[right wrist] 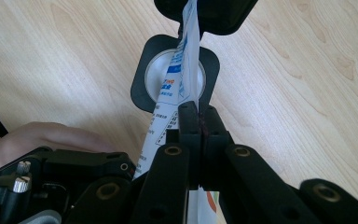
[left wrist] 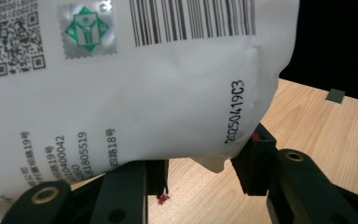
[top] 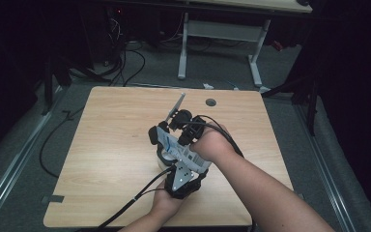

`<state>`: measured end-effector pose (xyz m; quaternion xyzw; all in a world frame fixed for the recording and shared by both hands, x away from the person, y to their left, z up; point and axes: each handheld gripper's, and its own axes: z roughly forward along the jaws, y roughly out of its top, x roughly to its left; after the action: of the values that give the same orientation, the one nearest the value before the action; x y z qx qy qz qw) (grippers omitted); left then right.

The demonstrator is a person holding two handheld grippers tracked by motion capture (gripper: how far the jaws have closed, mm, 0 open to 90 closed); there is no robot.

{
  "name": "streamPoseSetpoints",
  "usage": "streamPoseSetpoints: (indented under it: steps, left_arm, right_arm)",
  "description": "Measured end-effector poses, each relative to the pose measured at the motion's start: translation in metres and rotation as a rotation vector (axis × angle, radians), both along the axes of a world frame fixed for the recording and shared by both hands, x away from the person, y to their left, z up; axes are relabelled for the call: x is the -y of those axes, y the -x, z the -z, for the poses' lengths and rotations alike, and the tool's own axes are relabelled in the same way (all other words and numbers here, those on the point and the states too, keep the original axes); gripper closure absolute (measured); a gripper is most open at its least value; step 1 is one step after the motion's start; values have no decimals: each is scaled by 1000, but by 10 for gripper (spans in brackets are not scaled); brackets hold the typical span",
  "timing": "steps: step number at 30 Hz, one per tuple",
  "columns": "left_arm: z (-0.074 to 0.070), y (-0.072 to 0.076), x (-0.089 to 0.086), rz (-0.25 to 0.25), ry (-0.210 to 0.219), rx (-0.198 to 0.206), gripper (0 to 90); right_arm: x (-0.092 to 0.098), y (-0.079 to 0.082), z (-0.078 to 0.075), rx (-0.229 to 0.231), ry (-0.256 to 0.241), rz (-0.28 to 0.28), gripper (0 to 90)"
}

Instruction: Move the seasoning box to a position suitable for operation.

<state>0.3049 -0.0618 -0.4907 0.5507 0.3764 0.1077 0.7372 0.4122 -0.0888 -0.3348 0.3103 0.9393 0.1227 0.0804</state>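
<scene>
Together we hold the white printed plastic pouch [top: 181,151] above the pale wooden tabletop [top: 106,145]: right gripper [right wrist: 199,122] fingers clamped on its edge, left gripper [left wrist: 200,175] fingers apart around its bottom corner, steadying it.

Black hand-held gripper [right wrist: 199,122] with brass-ringed screw holes (cable trailing).

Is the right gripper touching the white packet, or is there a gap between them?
Touching. In the right gripper view, the right gripper has its two black jaws pressed together on the edge of the white packet.
</scene>
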Motion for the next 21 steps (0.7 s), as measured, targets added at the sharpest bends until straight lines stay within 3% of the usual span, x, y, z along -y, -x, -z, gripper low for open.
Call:
streamPoseSetpoints:
  steps: [21]
  left_arm:
    - [-2,0,0,-1,4,5,615]
  right_arm:
    - [0,0,-1,5,-5,0,900]
